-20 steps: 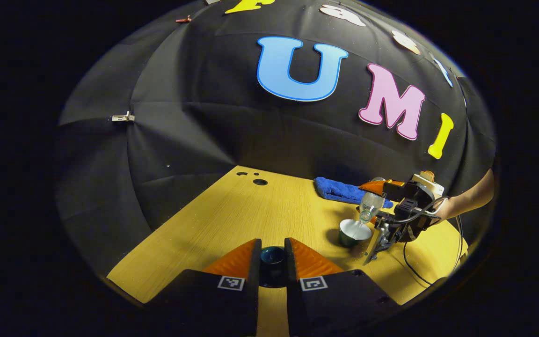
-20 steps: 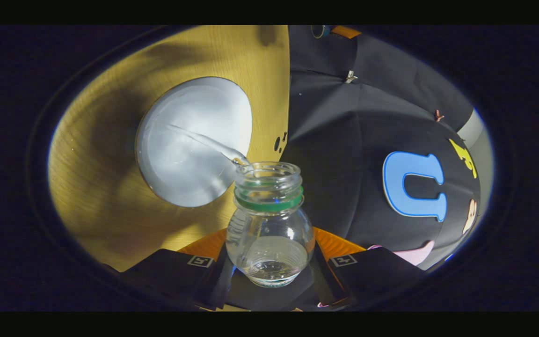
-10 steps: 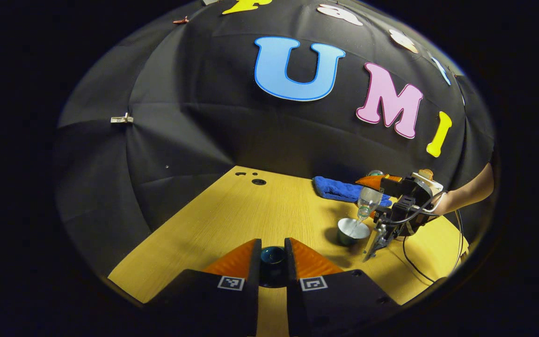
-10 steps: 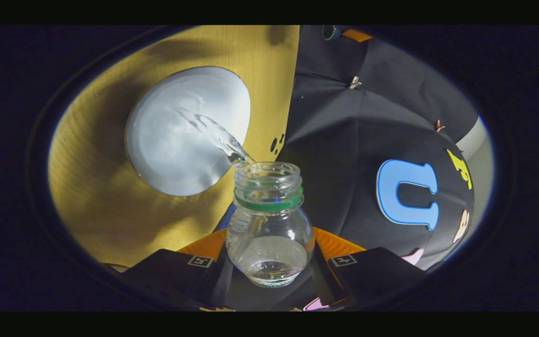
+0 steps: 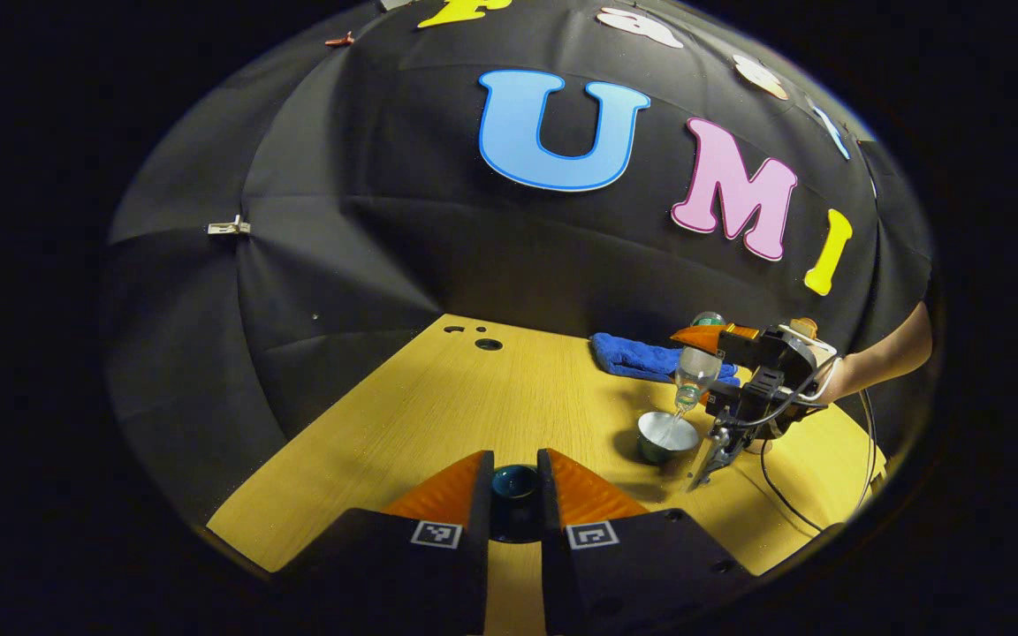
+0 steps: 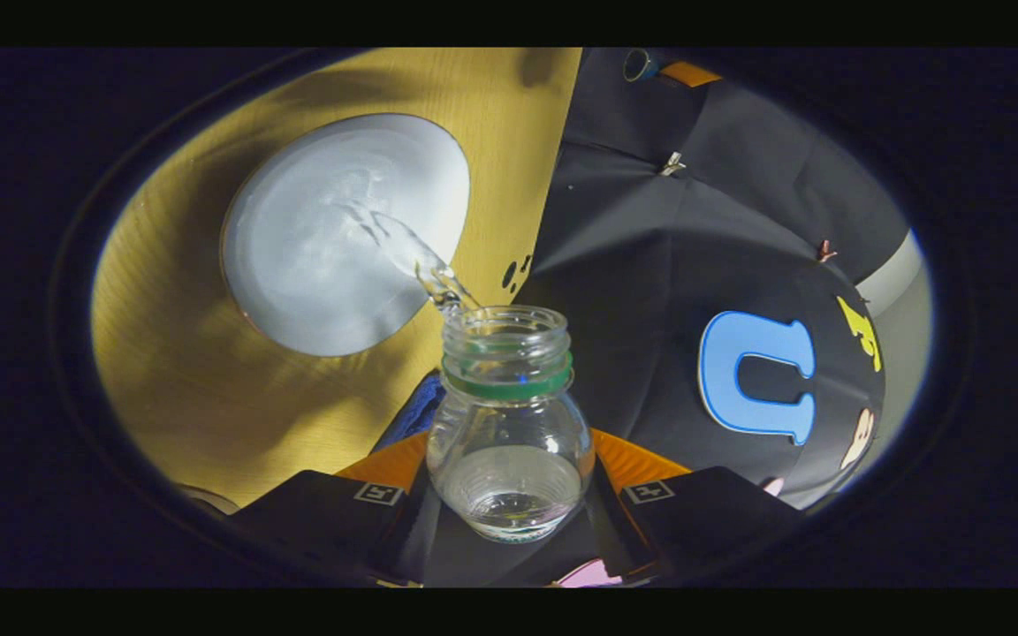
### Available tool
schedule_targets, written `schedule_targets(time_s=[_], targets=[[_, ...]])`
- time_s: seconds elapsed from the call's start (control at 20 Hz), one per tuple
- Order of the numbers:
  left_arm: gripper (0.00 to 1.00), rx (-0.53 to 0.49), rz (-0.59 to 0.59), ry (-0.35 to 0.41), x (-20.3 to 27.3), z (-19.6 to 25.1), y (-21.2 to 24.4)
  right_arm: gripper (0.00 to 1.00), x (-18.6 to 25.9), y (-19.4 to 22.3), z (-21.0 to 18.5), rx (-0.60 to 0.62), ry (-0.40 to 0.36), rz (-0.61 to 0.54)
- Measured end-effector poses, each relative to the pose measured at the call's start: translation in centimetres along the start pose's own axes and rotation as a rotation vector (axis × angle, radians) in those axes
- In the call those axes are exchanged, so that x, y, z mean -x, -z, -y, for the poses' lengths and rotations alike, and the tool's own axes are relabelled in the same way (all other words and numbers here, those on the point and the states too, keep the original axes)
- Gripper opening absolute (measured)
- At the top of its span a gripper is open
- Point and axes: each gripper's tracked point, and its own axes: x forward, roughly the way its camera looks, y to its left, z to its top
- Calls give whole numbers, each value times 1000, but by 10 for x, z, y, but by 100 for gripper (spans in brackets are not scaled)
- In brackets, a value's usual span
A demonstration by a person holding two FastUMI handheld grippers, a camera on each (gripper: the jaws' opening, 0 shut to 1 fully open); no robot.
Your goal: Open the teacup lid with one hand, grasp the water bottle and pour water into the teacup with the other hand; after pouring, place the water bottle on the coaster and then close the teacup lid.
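My right gripper (image 6: 509,481) is shut on a clear water bottle (image 6: 509,424) with a green neck ring and no cap. The bottle is tipped mouth down, and a thin stream of water (image 6: 403,256) runs from it into the open teacup (image 6: 323,256), whose inside is pale. In the left gripper view the teacup (image 5: 668,435) stands on the table at the right, with the bottle (image 5: 693,375) tilted over it in the right gripper (image 5: 702,337). My left gripper (image 5: 515,481) is held low over the table's near side, shut on the dark teal teacup lid (image 5: 515,484).
A blue cloth (image 5: 641,358) lies at the table's back right, behind the cup. A person's forearm (image 5: 880,362) and a cable (image 5: 783,503) reach in from the right. Small holes (image 5: 489,343) mark the wooden table's (image 5: 438,406) far corner.
The right gripper has lifted the bottle a little higher over the cup, and the stream keeps running. The left gripper with the lid has barely moved.
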Motion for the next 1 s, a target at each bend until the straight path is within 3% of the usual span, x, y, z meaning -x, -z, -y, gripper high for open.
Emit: schedule_targets(time_s=[0.55, 0.6, 0.65, 1.0], targets=[[29, -7, 4, 4, 4, 1, 2, 75, -3, -6, 10, 52, 37, 48], [25, -6, 1, 5, 3, 1, 4, 75, -3, -7, 10, 53, 37, 51], [29, -7, -2, 5, 3, 1, 5, 75, -2, -8, 11, 51, 43, 55], [29, -29, 1, 13, 6, 5, 6, 75, -5, -11, 12, 61, 57, 67]])
